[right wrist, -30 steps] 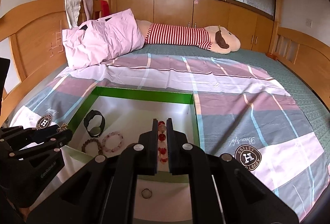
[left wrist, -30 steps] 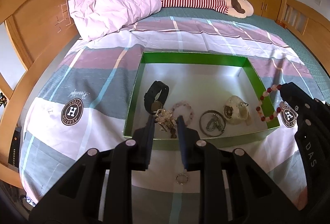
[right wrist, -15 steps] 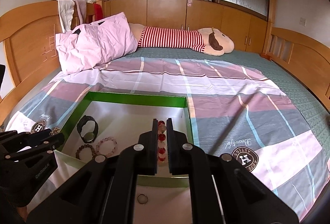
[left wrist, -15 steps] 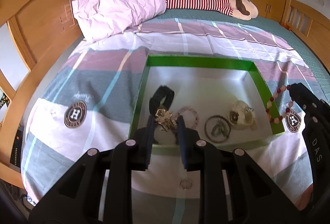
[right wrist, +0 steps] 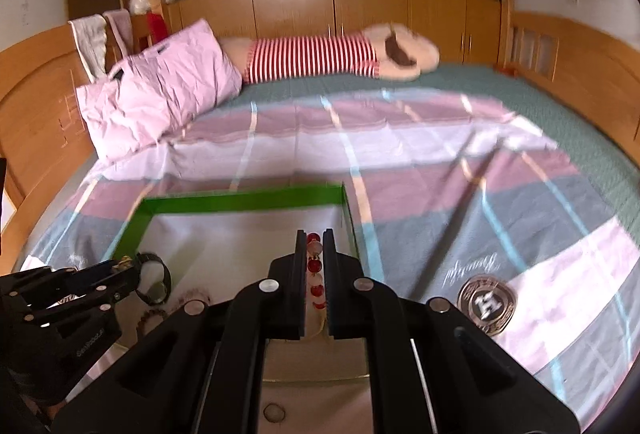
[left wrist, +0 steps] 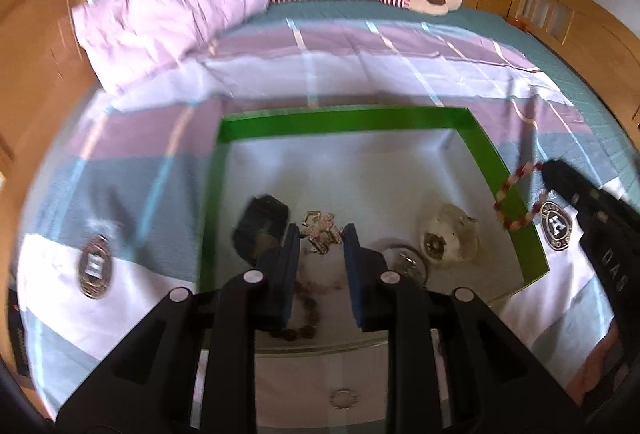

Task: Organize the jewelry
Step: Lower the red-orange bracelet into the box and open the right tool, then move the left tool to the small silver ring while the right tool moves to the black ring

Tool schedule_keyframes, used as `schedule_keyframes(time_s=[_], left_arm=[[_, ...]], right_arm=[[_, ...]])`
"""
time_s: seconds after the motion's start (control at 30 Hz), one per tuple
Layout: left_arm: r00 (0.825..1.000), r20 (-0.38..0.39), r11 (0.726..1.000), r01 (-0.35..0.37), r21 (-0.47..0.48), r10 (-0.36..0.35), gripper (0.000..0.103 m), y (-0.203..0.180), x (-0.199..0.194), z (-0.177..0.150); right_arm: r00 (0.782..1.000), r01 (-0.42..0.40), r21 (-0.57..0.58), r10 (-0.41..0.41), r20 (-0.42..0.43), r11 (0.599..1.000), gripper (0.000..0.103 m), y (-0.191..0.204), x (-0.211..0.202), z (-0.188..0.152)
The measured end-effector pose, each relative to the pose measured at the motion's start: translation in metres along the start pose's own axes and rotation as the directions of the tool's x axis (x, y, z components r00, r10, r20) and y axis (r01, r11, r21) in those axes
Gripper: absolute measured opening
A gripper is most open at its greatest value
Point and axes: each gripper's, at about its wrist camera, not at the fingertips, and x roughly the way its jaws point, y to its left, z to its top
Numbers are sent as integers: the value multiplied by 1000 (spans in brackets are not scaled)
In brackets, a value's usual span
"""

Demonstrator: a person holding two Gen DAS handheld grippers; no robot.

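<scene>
brooch (left wrist: 321,230) between left fingers (left wrist: 289,254) | bead bracelet (right wrist: 315,270) clamped between right fingers (right wrist: 299,266)

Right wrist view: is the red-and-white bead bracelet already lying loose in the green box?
No, the red-and-white bead bracelet is clamped between the right gripper jaws, above the green box.

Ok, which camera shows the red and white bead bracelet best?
The left wrist view: the red and white bead bracelet shows as a full loop hanging from the right claw over the green box's edge. The right wrist view shows only a few beads pinched between that claw's fingers.
</scene>
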Motion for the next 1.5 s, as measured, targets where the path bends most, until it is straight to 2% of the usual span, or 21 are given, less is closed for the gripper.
schedule_keyframes(time_s=[0.07, 0.2, 0.27, 0.3, 0.4, 0.53, 0.6, 0.63, 0.77, 0.83, 0.9, 0.97, 1.07, 1.17, 1.33, 1.43, 1.47, 1.5], left_arm=[[997, -37, 997, 58, -50, -60, 22, 6, 9, 0], [990, -71, 989, 115, -91, -121, 26, 13, 17, -3], [988, -71, 985, 132, -109, -140, 42, 14, 17, -4], [987, -66, 984, 137, -113, -145, 44, 14, 15, -4], [989, -67, 987, 126, -100, -133, 46, 10, 12, -4], [986, -79, 986, 136, -99, -144, 57, 11, -4, -12], [992, -68, 992, 104, -75, -110, 58, 9, -14, -17], [997, -45, 996, 56, -66, -59, 60, 9, -21, -21], [998, -9, 995, -68, -76, 67, 73, 18, -40, -36], [998, -40, 992, -55, -117, 50, 80, 27, -42, -43], [996, -87, 987, -8, -158, -6, 82, 34, -39, -53], [986, -156, 986, 30, -163, -56, 82, 36, -30, -66], [970, -228, 988, 47, -146, -80, 82, 29, -17, -82], [962, -264, 994, 39, -106, -65, 80, 19, -9, -90], [959, -279, 996, 20, -92, -45, 80, 17, -6, -92], [953, -303, 998, -14, -57, -4, 80, 17, 0, -97], [951, -310, 999, -21, -49, 5, 80, 15, 2, -98], [949, -316, 999, -25, -42, 10, 80, 14, 4, -99]], right_arm=[[999, -13, 12, 14, -40, 1000, 7, -1, 8, -4], [990, -60, 51, 66, -127, 997, 7, -2, 22, -10], [986, -69, 73, 79, -148, 995, 8, -5, 23, -11], [985, -73, 83, 85, -150, 994, 12, -6, 22, -11], [986, -81, 89, 92, -136, 993, 36, -6, 14, -8], [978, -139, 64, 147, -150, 988, 44, -2, -2, -9], [973, -166, 32, 170, -158, 986, 60, 3, -12, -15], [971, -173, 13, 173, -163, 985, 66, 6, -15, -19], [953, -214, -67, 193, -234, 974, 67, 22, -19, -38], [943, -226, -83, 196, -267, 971, 67, 25, -17, -48], [934, -230, -100, 191, -303, 968, 67, 27, -14, -59], [925, -225, -119, 174, -339, 967, 67, 28, -7, -69], [910, -213, -116, 154, -384, 970, 67, 28, 8, -81], [904, -198, -133, 129, -407, 971, 67, 33, 20, -88], [887, -178, -151, 92, -453, 972, 64, 39, 36, -100], [879, -175, -177, 72, -472, 969, 63, 40, 41, -108], [882, -164, -200, 52, -469, 966, 60, 41, 42, -112], [887, -151, -212, 38, -461, 966, 50, 40, 42, -114]])
